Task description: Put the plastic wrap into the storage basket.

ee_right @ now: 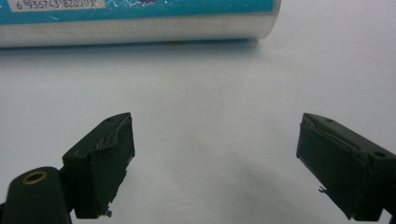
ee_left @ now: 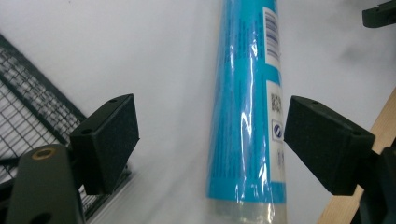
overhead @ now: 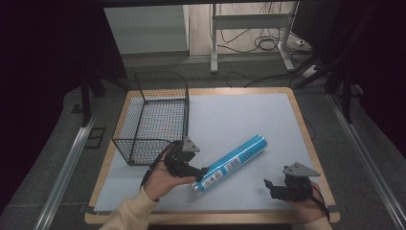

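We have the blue tube (overhead: pixel 233 164) lying flat and slantwise on the pale table (overhead: pixel 239 115), its near end toward our left hand and its far end pointing away to the right, with the wire basket (overhead: pixel 154 117) standing at the table's left side just behind that hand. Our left gripper (overhead: pixel 198 173) sits at the tube's near end with its jaws spread wide, and in the left gripper view the tube (ee_left: pixel 247 107) lies between the two black pads (ee_left: pixel 109 142) without either pad touching it; there is clear space on the left and a narrow gap on the right, so nothing is held. We judge the jaws straddle the tube that way so they can close across its width, near the end where it is easiest to lift and swing toward the basket. Our right gripper (overhead: pixel 268 184) rests low near the table's right front corner, well apart from the tube, its jaws also wide open and empty; in the right gripper view the tube's clear end (ee_right: pixel 140 28) lies across the top, beyond the pads. We take that hand to be waiting, out of the way.
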Available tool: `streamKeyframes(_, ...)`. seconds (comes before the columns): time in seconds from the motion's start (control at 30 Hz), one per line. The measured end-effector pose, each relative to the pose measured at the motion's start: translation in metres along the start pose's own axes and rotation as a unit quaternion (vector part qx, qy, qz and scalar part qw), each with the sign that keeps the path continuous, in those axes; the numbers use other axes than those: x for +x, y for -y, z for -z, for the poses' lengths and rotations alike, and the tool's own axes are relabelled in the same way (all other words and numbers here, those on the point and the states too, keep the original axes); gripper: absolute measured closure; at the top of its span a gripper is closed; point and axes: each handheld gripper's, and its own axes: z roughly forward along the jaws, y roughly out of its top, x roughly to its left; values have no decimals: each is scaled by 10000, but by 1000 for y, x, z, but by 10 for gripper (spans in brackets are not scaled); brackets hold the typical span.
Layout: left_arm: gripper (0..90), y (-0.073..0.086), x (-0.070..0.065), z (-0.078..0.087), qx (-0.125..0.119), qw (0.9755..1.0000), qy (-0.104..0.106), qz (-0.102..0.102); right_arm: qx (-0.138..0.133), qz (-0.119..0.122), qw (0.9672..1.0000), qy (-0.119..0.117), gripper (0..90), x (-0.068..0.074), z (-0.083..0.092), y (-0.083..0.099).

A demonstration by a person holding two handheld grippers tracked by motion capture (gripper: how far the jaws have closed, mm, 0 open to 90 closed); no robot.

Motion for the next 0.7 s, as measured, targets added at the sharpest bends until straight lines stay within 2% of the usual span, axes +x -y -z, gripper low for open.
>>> streamKeyframes(0.17,179,-12,-3,-3,39,9999,-8,-92,-25,-2,10000,-3,116,-1,1,0)
streamKeyframes(0.47,178,-20,-2,-8,42,10000,-6,-83,-8,-15,10000,4,116,-1,0,0)
streamKeyframes(0.7,176,-26,-2,-17,147,9998,27,-124,-16,-14,10000,13,116,-1,0,0)
